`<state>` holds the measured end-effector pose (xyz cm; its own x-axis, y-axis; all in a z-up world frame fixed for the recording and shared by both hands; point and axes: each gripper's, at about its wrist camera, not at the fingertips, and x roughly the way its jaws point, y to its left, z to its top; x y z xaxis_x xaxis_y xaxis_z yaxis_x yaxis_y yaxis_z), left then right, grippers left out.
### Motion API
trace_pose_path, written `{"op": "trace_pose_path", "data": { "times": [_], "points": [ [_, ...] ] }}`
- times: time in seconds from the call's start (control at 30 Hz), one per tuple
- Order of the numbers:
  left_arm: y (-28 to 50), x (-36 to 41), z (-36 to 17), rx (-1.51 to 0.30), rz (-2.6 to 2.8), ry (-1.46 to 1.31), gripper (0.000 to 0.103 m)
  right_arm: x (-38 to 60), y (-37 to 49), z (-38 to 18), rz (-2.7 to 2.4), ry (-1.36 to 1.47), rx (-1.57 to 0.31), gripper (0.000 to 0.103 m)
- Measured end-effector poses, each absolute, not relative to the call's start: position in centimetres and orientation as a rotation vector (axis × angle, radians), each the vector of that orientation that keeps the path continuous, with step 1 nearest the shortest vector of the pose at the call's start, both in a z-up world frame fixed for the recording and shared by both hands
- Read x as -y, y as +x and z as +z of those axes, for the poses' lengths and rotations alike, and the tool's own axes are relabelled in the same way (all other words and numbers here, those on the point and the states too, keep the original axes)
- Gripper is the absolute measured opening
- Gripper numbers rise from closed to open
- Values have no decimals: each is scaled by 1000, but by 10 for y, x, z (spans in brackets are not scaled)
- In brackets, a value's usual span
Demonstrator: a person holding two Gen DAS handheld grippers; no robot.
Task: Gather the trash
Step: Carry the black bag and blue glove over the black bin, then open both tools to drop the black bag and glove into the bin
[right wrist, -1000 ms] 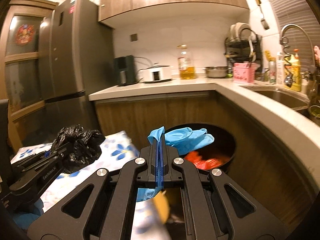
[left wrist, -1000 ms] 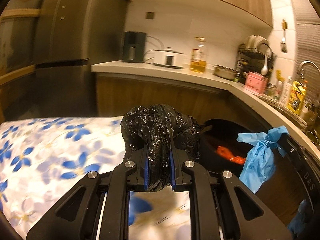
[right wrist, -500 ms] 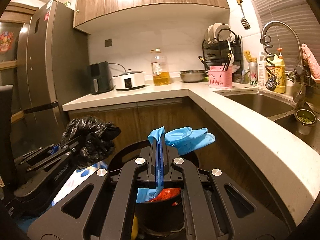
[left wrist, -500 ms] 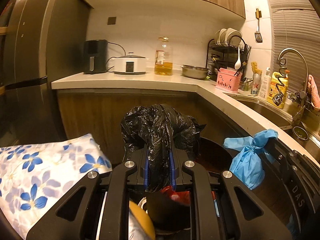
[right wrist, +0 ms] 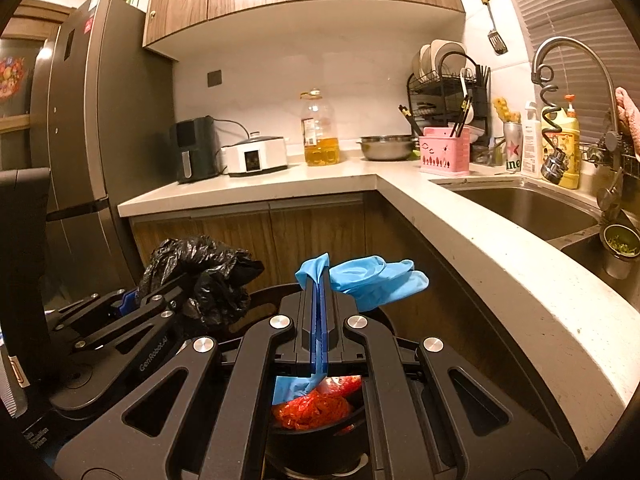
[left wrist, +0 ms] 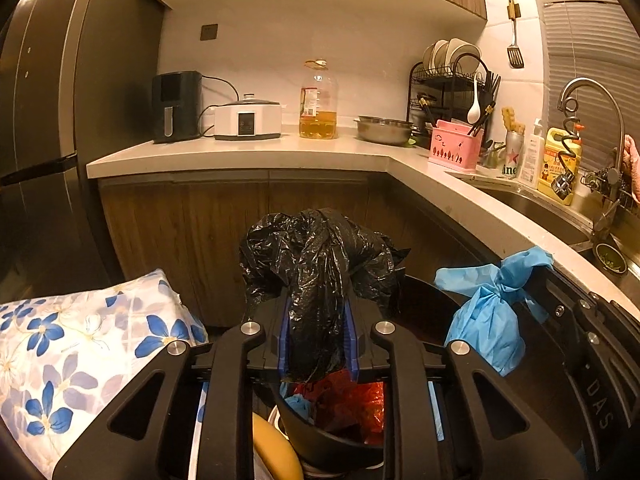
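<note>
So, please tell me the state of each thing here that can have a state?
left tongs: jaws just opening wider, black plastic bag still between the pads
right tongs: shut on blue glove
trash bin: open, holding red trash
oil bottle: upright, partly full
faucet: not running

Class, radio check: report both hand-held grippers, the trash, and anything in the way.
Left hand-held gripper jaws just eased wider, black bag between them. Right hand-held gripper shut on blue glove. Both over the black bin. Nothing in the way.
</note>
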<state>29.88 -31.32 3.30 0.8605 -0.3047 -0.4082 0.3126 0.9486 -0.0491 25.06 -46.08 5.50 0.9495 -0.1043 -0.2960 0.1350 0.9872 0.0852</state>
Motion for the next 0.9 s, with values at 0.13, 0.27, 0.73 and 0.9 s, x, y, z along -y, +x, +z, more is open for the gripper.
{"op": "trace_pose_path", "data": {
  "times": [0.13,0.27,0.73,0.9],
  "points": [
    [304,317,30,-437,-322,18,24,462,258,52,-115,110,-303,2],
    [308,319,27,-444,-313,18,39,460,263,50,-112,94,-308,2],
    [310,302,23,-453,-276,-17,78,470,269,39,-134,118,-347,44],
    [308,292,23,-448,-252,-30,86,469,271,36,-157,113,-367,62]
  ]
}}
